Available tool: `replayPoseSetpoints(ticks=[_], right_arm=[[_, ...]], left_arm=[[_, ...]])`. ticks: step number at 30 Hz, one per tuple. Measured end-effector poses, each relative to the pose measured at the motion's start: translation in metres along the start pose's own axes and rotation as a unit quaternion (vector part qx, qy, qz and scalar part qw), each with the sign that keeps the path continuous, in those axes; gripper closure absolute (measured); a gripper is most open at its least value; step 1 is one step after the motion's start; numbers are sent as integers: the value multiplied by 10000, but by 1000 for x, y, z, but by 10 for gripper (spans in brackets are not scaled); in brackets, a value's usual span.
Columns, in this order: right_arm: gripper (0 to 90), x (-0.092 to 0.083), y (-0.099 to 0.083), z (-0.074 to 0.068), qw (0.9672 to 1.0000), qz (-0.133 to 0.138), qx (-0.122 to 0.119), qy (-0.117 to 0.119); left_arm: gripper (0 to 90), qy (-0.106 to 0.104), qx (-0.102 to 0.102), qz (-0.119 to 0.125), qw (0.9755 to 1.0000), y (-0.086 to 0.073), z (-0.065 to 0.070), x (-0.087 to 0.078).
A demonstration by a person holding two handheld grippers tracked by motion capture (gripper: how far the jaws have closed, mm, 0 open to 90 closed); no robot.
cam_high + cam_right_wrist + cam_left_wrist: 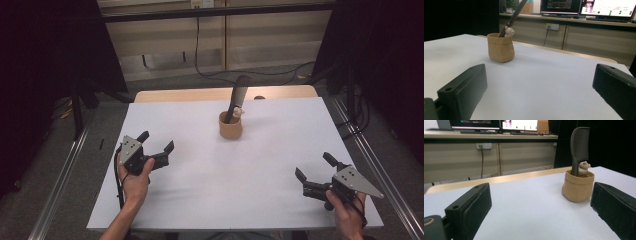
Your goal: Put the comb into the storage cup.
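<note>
Well beyond both grippers' fingers: cup [230,126], comb [237,97] | fingers wide apart, empty.

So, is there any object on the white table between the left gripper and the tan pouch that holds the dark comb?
Nothing visible. The left gripper, jaws open, faces the tan fabric pouch holding the dark plastic comb across bare white table.

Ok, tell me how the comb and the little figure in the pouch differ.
The comb is dark grey; the figure is pale beige. The comb is long and flat and rises far above the pouch; the figure is small and rounded and only peeks over the rim. The comb leans in the high view; the figure sits low beside it. Both stand in the same tan pouch, away from both open grippers.
</note>
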State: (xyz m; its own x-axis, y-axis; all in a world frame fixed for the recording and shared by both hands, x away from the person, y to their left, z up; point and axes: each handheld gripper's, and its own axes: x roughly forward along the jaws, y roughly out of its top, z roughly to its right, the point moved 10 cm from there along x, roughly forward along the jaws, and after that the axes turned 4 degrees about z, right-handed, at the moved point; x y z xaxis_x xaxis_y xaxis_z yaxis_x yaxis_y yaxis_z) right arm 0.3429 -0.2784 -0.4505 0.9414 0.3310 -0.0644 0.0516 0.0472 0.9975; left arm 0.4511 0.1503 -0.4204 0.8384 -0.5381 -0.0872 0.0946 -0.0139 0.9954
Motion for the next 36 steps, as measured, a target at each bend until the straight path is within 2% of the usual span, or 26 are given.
replayPoseSetpoints(ticks=[3,6,11,15,18,22,27,29,30,31,32,33,36], right_arm=[[0,0,0,0,10000,1,2,0],[0,0,0,0,10000,4,4,-1],[0,0,0,0,10000,-2,7,-2],[0,0,0,0,10000,1,4,-7],[0,0,0,0,10000,-3,-1,-3],[0,0,0,0,10000,11,12,-10],[0,1,0,0,10000,8,26,-14],[0,1,0,0,10000,11,23,-16],[0,1,0,0,10000,5,27,-20],[0,1,0,0,10000,-2,27,-28],[0,1,0,0,10000,-11,32,-26],[0,1,0,0,10000,-4,33,-29],[0,1,0,0,10000,9,31,-33]], left_arm=[[35,-42,-68,28,10000,2,3,-4],[35,-18,7,73,10000,1,4,-8],[35,25,-78,-39,10000,-6,0,-16],[36,46,-120,126,9998,-1,1,-26],[36,54,-134,119,9998,-1,1,-31],[38,70,-88,41,9999,-8,2,-37],[40,213,1,-45,9998,-14,-3,-48],[39,227,-59,-33,9997,-17,-4,-53],[39,260,-34,-60,9996,-18,-5,-55],[39,333,73,-74,9994,-20,-5,-57],[39,294,86,-72,9995,-20,-4,-59],[39,250,19,-84,9997,-21,-3,-61],[39,339,-25,-134,9993,-26,-4,-66]])
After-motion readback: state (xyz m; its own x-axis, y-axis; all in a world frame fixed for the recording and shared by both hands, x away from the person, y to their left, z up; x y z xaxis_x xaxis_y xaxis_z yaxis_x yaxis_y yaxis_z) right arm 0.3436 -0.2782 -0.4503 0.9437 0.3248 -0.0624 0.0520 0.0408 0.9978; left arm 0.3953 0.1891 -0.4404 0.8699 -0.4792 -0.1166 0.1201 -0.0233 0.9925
